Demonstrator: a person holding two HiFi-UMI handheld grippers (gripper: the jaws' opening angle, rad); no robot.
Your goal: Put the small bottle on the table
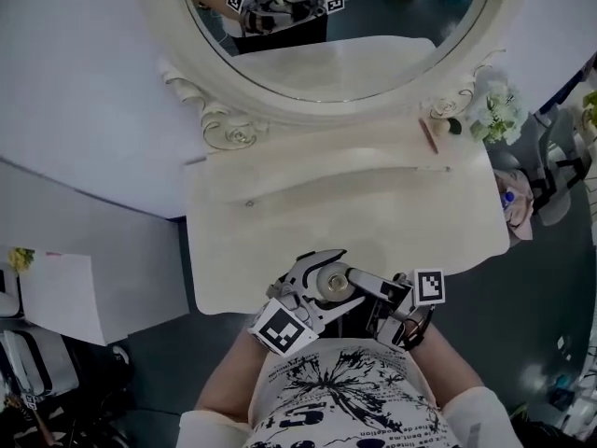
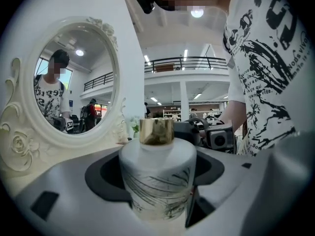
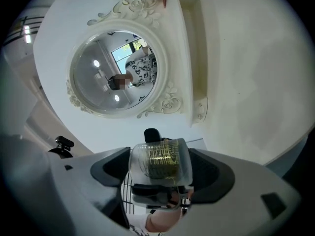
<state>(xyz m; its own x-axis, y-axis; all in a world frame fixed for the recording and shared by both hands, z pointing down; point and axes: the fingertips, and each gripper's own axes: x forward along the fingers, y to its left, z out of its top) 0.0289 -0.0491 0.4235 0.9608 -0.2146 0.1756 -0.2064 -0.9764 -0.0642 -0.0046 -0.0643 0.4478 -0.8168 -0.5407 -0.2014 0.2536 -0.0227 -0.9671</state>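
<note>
The small bottle (image 2: 157, 181) is white with faint dark streaks and a bare gold neck (image 2: 156, 132). My left gripper (image 2: 157, 193) is shut on its body and holds it upright. In the head view the bottle (image 1: 332, 281) is just above the front edge of the cream dressing table (image 1: 280, 250), close to the person's torso. My right gripper (image 3: 160, 173) is shut on a clear cap (image 3: 160, 160) with gold ribbing inside. The right gripper (image 1: 378, 297) is level with the left gripper (image 1: 312, 283), a little apart from the bottle.
A big oval mirror (image 1: 345, 35) in an ornate cream frame stands at the table's back. White flowers (image 1: 494, 110) and a brown stick (image 1: 428, 134) lie at the back right. A white cabinet (image 1: 65, 297) is on the left, a chair (image 1: 550, 185) on the right.
</note>
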